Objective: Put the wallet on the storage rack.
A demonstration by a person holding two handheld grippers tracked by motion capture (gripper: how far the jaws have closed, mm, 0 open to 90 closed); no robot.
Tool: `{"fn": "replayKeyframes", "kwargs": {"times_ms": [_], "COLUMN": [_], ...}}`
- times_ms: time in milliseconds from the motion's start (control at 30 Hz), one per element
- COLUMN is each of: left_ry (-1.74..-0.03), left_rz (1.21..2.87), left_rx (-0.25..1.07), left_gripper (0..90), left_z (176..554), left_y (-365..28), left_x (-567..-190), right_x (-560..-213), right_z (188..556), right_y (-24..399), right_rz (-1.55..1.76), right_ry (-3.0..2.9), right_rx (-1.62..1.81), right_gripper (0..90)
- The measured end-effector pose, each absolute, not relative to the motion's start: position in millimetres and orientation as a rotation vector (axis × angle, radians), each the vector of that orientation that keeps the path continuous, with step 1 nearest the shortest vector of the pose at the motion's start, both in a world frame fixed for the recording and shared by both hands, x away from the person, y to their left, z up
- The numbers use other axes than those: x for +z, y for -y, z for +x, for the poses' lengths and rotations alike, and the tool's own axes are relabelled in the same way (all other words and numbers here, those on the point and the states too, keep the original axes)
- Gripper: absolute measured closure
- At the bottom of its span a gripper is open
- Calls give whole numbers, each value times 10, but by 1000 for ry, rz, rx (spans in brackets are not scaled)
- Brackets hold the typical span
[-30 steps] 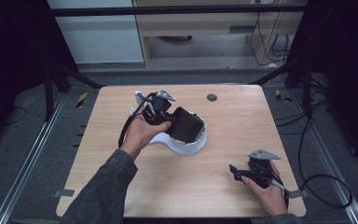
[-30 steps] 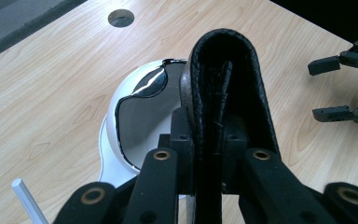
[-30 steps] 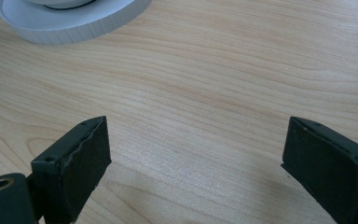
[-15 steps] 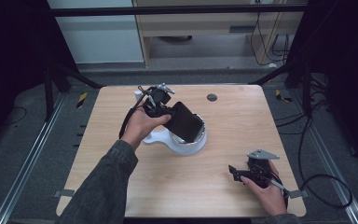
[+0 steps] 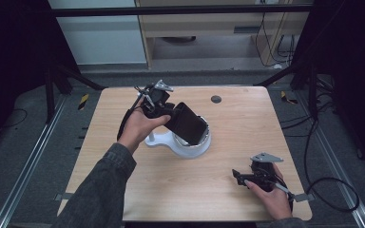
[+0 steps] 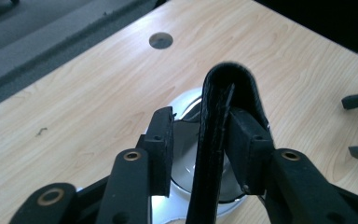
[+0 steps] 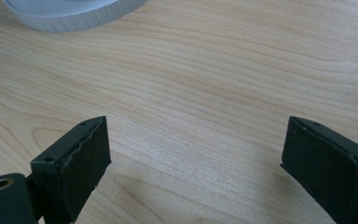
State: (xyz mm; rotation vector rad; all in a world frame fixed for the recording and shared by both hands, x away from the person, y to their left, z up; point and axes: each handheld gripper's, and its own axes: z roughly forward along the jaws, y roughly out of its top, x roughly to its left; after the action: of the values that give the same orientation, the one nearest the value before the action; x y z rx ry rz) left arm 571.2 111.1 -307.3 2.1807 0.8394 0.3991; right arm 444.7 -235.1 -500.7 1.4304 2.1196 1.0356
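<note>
One black wallet-like case [image 5: 186,123] leans tilted over the one white round stand [image 5: 183,145] near the middle of the table [image 5: 123,190], its lower end down in the stand's shiny dish. In the left gripper view the case [image 6: 214,140] stands edge-on between the two jaws: the right pad lies against it, while a gap shows between it and the left pad, so the left gripper [image 6: 198,140] has let go, its jaws having just been opening with the case between them. In the high view the left gripper [image 5: 159,102] sits just left of the stand, up against the case. The right gripper [image 5: 240,176] rests well to the right of the stand and nearer the person, jaws spread wide over bare wood [image 7: 193,140]. One small dark round disc [image 5: 216,99] lies beyond the stand.
</note>
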Motion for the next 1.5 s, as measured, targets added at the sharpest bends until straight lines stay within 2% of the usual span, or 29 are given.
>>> {"fn": "replayKeyframes", "kwargs": {"times_ms": [133,333,733,1300,1500], "left_ry": [-845,-863,-845,-817,-777], "left_rz": [2189,2178,2155,2063,2038], "left_rx": [462,455,473,499,516], "left_gripper": [683,701,592,521,484], "left_z": [5725,5760,5715,5589,5438], "left_y": [-1119,-1125,-1161,-1327,-1375], "left_x": [-3037,-3038,-3000,-2850,-2778], "right_x": [-5013,-5019,-5015,-5020,-5021], "right_z": [4449,4452,4446,4447,4448], "right_y": [2343,2344,2340,2334,2338], "right_rz": [1424,1423,1421,1422,1420], "right_ry": [-2129,-2136,-2140,-2146,-2147], "right_rx": [1033,1028,1027,1021,1020], "right_gripper": [81,82,82,81,81]}}
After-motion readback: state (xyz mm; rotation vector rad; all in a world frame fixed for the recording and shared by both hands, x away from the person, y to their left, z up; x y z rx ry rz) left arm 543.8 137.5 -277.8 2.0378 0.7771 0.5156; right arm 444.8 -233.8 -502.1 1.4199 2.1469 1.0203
